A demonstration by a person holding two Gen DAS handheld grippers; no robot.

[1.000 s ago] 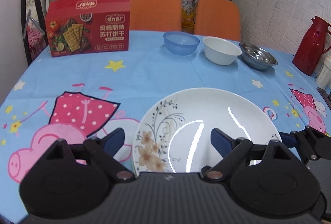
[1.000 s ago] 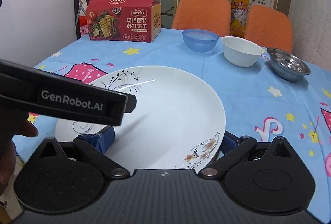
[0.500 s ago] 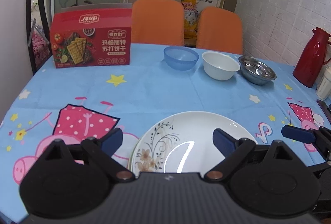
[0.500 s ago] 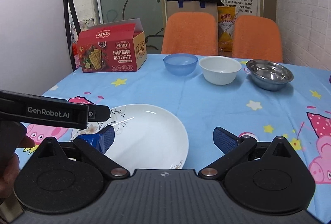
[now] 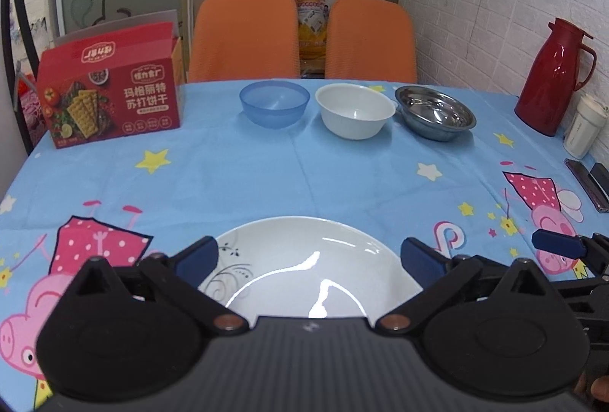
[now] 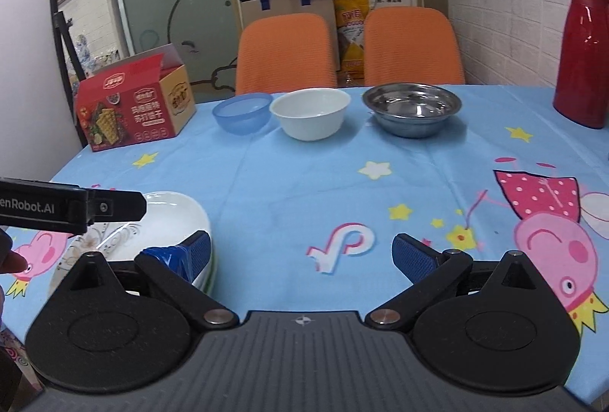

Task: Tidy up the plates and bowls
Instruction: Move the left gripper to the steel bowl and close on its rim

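A round table under a blue cartoon tablecloth (image 5: 304, 176) fills a small room with two orange chairs (image 5: 245, 31) behind it. The left gripper (image 5: 308, 256) hovers with its jaws spread wide over the white plate (image 5: 304, 260), holding nothing; the right gripper (image 6: 300, 252) is equally wide and empty, just right of that plate, which appears to top a short stack, probably gathered here deliberately. Beyond the plate, well apart, a blue bowl (image 5: 274, 104), white bowl (image 5: 356, 111) and steel bowl (image 5: 436, 113) stand in a row, seemingly awaiting nesting. Left of the bowls sits a red cracker box (image 5: 110, 100), right a red thermos (image 5: 555, 77); nothing blocks the path.
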